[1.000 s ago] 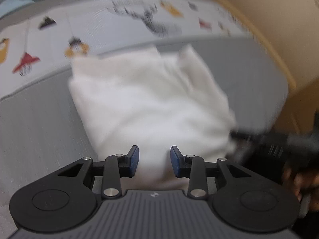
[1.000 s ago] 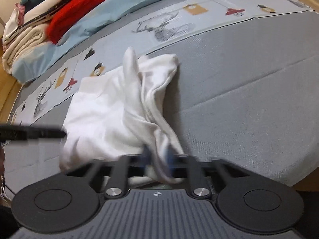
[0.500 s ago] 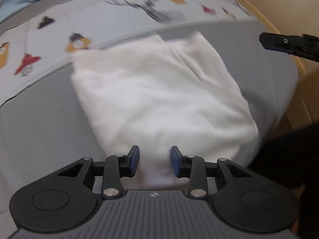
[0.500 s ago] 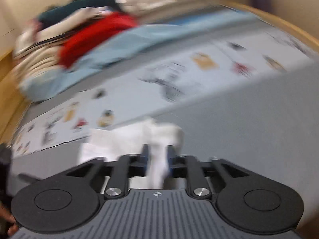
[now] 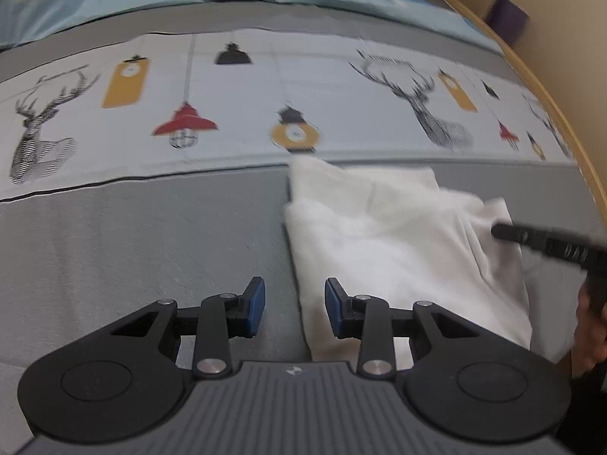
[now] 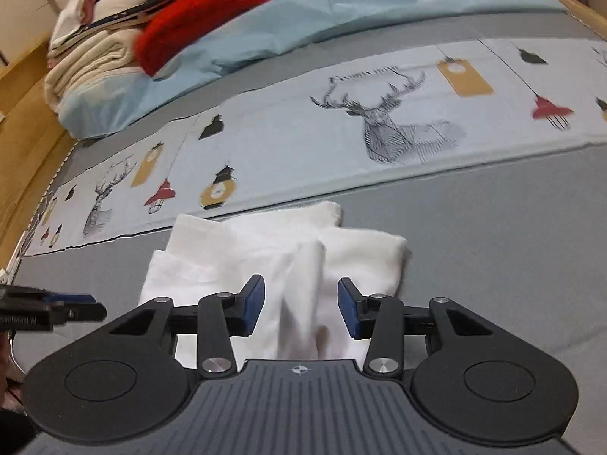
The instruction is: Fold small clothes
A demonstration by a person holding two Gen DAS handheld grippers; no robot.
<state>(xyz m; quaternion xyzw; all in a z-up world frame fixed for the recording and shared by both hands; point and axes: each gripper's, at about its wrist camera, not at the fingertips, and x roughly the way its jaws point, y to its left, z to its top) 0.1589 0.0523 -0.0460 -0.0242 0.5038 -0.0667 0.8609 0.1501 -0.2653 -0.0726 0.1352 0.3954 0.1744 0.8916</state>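
Your left gripper [image 5: 291,305] and right gripper [image 6: 299,305] both gape empty, the white garment [image 6: 265,258] at lower centre lies roughly folded on the bed [image 6: 493,258], needing tidying.

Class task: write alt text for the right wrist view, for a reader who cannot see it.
The open right gripper hovers over a partly folded white garment lying on a grey bedspread with a printed deer-and-lantern band. The left gripper pokes in from the left edge, and a pile of folded clothes sits at the far corner.
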